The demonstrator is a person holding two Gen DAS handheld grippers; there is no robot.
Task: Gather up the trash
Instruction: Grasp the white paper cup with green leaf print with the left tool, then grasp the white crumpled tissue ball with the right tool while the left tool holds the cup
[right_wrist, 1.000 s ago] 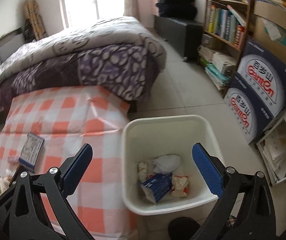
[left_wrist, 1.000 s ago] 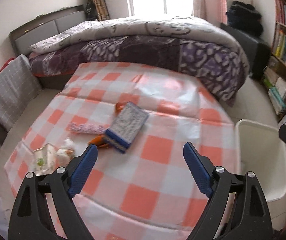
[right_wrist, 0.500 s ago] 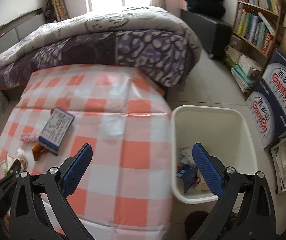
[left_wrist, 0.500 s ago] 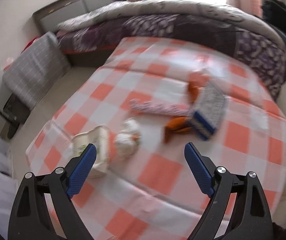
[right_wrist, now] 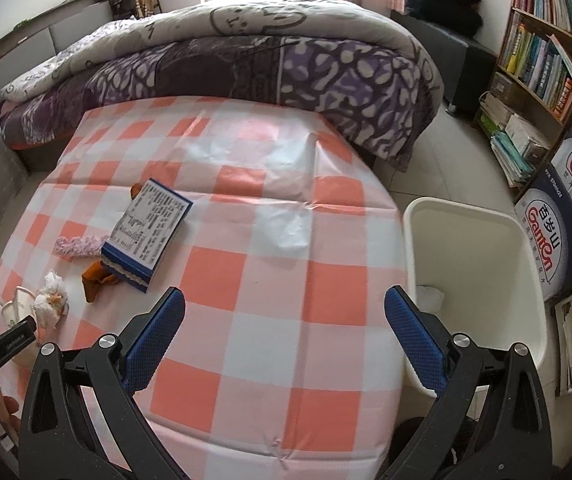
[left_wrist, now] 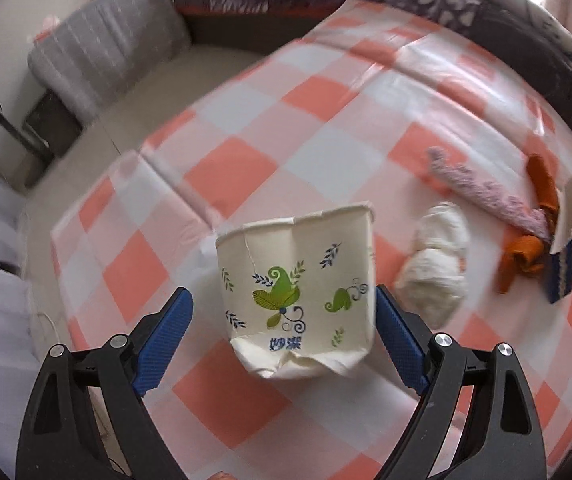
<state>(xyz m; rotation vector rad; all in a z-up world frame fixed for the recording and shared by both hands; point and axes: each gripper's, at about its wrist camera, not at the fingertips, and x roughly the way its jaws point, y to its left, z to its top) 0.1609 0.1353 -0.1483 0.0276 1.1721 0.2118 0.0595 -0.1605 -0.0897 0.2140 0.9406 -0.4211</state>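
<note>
One crushed white paper cup with green leaf print [left_wrist: 298, 296] lies on its side on the orange-and-white checked surface [left_wrist: 326, 120], between the spread blue pads of the left tool [left_wrist: 282, 336]; the right pad looks very close to the cup, the left pad stands clear. Just right of the cup sits a crumpled white tissue wad [left_wrist: 438, 268], then a pink fuzzy strip [left_wrist: 486, 188], an orange cloth scrap [left_wrist: 522, 252] and a blue-edged printed box [right_wrist: 148, 228]. Well right of the cup, beside the surface, stands the white plastic bin [right_wrist: 482, 280]. Open and empty, the right tool [right_wrist: 284, 340] hovers over the surface
</note>
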